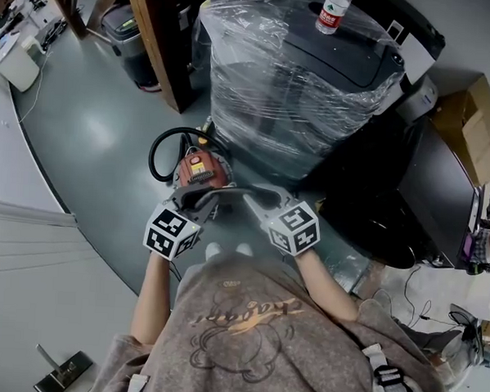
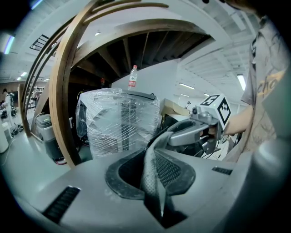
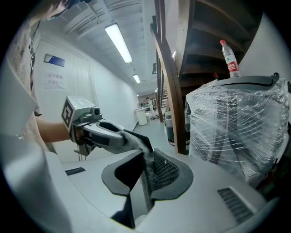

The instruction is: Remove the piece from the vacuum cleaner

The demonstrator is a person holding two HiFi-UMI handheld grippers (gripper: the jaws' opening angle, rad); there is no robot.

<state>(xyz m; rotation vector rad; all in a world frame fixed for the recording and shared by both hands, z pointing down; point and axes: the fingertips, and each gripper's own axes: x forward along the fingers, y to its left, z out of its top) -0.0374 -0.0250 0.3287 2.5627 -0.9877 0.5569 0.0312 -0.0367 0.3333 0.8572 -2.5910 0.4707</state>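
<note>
Currently my left gripper [image 2: 152, 178] and right gripper [image 3: 146, 176] are each pinched nearly closed on the grey fabric piece [image 2: 153, 152], stretched between them just above the vacuum cleaner [image 1: 199, 169]; I'd lift both ends evenly, without twisting

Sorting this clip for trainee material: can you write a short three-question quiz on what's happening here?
1. True or false: the left gripper and the right gripper both clamp the grey mesh piece.
2. What stands on top of the plastic-wrapped unit?
3. Fill in: the vacuum cleaner sits on the ____.
Key: 1 true; 2 a water bottle; 3 floor.
</note>
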